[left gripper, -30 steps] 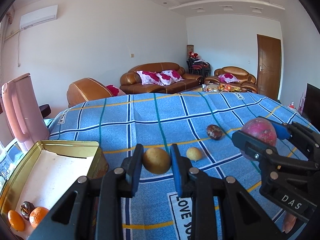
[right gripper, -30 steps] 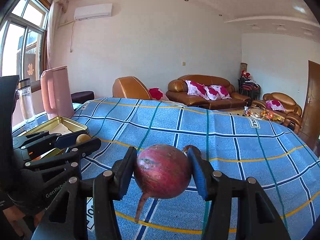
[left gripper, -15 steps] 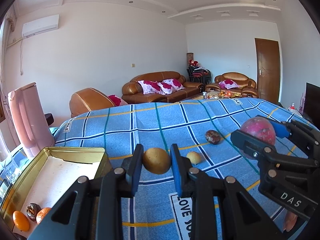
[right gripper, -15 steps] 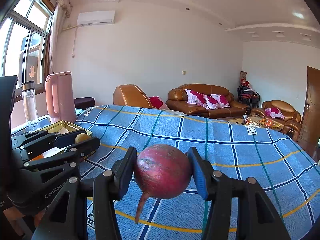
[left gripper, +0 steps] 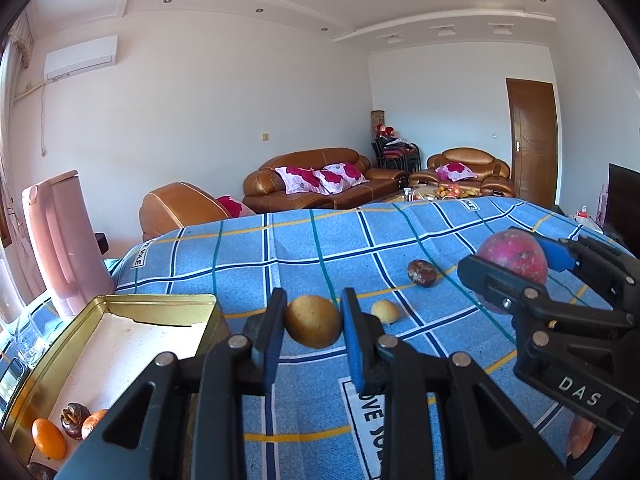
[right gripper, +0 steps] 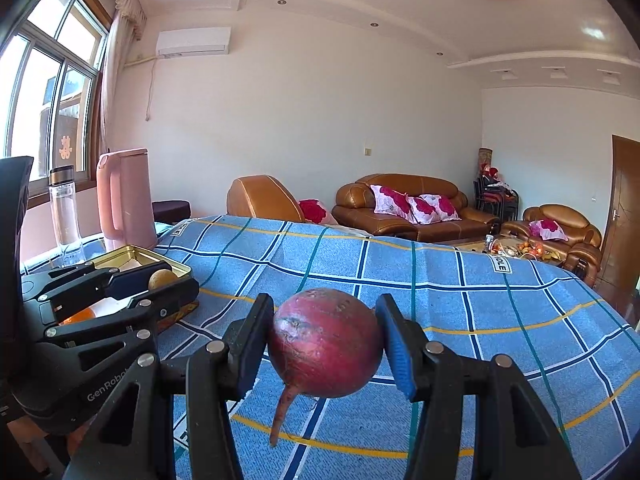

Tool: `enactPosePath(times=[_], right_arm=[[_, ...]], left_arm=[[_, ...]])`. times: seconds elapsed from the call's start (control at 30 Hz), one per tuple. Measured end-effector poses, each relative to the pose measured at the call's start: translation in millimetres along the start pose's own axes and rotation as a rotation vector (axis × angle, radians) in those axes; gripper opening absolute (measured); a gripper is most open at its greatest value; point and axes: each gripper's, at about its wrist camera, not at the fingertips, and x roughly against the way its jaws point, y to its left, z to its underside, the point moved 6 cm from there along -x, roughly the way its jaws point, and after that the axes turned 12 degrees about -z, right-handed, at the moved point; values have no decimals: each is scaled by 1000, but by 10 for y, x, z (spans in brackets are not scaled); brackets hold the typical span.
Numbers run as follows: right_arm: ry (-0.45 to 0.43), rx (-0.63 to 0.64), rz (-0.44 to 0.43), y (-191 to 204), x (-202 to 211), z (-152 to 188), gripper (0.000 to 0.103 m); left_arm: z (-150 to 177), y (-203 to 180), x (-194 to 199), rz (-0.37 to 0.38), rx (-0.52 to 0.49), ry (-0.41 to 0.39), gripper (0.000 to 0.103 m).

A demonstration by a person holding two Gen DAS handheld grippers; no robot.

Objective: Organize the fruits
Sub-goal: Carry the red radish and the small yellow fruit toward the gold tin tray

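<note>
My left gripper is shut on a round tan fruit, held above the blue checked cloth just right of the gold tin. The same gripper and tan fruit show at the left of the right wrist view, by the tin. My right gripper is shut on a dark red round root with a thin tail; the red root also appears at the right of the left wrist view. A small yellow fruit and a dark mottled fruit lie on the cloth.
The tin holds an orange, a dark brown fruit and another orange fruit in its near corner. A pink jug and a clear bottle stand left of the tin. Sofas sit beyond the table.
Both views have tilted slightly upward, showing more ceiling. Both grippers keep their grips and have barely shifted over the cloth.
</note>
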Motion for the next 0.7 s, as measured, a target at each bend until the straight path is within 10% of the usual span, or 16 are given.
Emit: enactPosePath(times=[0.7], right_arm=[[-1,48,-60,274,62,14,55]], left_arm=[[82,270,264,-13,27,-19,29]])
